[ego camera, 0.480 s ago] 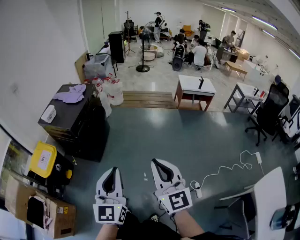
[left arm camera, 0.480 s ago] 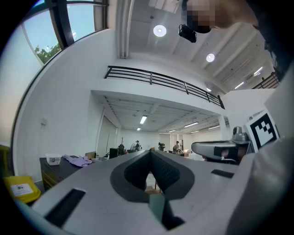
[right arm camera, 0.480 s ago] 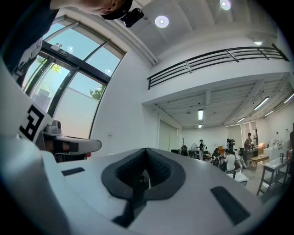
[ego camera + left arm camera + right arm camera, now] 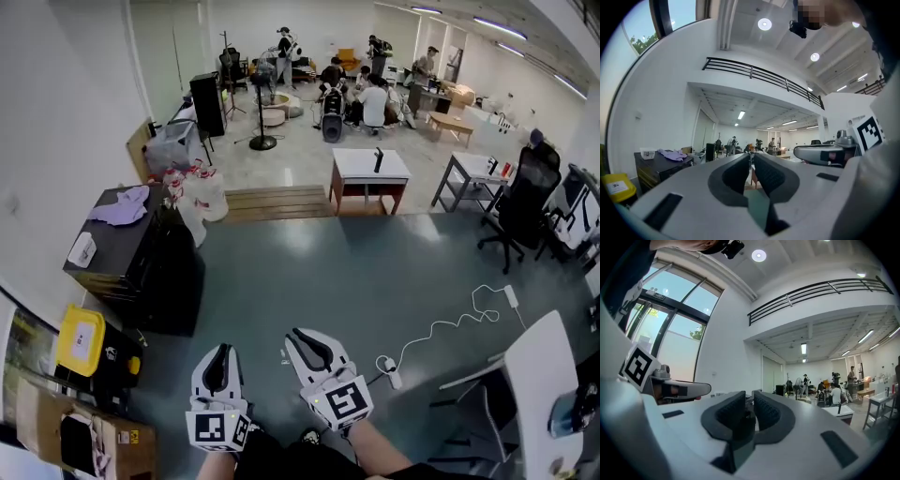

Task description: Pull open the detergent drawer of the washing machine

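Detergent drawer and washing machine: in no view, so I can't place them. Both grippers are held level over open grey floor (image 4: 309, 272), side by side at the near edge of the head view.

Left gripper (image 4: 221, 348): jaws closed tip to tip, holding nothing; its own view (image 4: 751, 157) looks out over the room. Right gripper (image 4: 294, 336): jaws as good as together, only a thin slit between the pads, also holding nothing (image 4: 750, 395).

Versus half a second ago: the whole room has slid left and up in the head view, so the head has turned a bit right. The right gripper sits a little further left. Jaws are unchanged on both.

Around:
- Left: black cabinet (image 4: 131, 258) with a purple cloth (image 4: 122, 206) on top; nearer, a yellow-lidded bin (image 4: 80, 339) and a cardboard box (image 4: 94, 441).
- Just right of the right gripper: white power strip (image 4: 388, 369) on the floor, its cable (image 4: 450, 323) snaking away to the right.
- Near right: white desk (image 4: 539, 370).
- Mid-room: wooden platform (image 4: 277, 202), white table (image 4: 370, 167), black office chair (image 4: 514, 211).
- Far end: group of people (image 4: 361, 94).

Writing: only the square markers on the gripper cubes. The white label on the yellow lid is too small to read.
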`<action>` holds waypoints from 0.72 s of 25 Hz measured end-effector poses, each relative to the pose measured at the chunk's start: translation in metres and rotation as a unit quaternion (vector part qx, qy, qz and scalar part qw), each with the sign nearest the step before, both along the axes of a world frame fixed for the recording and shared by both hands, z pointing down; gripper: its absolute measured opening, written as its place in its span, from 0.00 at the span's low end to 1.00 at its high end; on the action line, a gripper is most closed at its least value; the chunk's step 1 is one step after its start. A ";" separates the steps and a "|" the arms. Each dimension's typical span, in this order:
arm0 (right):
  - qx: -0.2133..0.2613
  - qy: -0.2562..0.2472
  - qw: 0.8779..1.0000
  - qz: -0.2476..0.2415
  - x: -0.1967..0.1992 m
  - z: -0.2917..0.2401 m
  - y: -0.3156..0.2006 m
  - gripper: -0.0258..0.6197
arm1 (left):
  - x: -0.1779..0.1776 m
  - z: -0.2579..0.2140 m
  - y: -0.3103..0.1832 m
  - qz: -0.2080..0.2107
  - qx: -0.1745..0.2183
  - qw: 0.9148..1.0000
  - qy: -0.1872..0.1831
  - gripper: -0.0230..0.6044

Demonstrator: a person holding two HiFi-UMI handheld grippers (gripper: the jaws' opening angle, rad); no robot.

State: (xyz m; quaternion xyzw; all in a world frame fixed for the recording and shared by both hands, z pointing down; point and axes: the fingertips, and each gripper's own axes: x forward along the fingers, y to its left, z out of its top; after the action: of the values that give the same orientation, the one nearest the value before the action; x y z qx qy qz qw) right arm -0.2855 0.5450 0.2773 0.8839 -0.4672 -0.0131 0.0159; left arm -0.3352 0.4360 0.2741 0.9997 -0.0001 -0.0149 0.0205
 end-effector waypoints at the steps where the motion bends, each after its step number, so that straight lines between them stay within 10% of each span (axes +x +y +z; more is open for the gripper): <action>1: 0.000 -0.006 1.000 -0.003 -0.001 0.003 0.005 0.15 | 0.000 0.004 0.003 -0.002 0.001 1.000 -0.006 0.08; 8: -0.003 -0.033 0.999 -0.008 0.011 0.028 0.037 0.33 | 0.009 0.025 0.022 -0.004 -0.017 1.000 -0.026 0.44; 18: -0.045 -0.048 0.997 -0.027 0.056 0.056 0.005 0.41 | 0.053 0.046 -0.010 -0.002 -0.042 0.998 -0.035 0.47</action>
State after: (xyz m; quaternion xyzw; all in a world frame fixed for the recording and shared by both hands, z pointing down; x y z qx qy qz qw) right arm -0.2298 0.5502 0.3330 0.8690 -0.4911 0.0505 0.0331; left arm -0.2818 0.4262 0.3203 0.9979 -0.0037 0.0206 0.0621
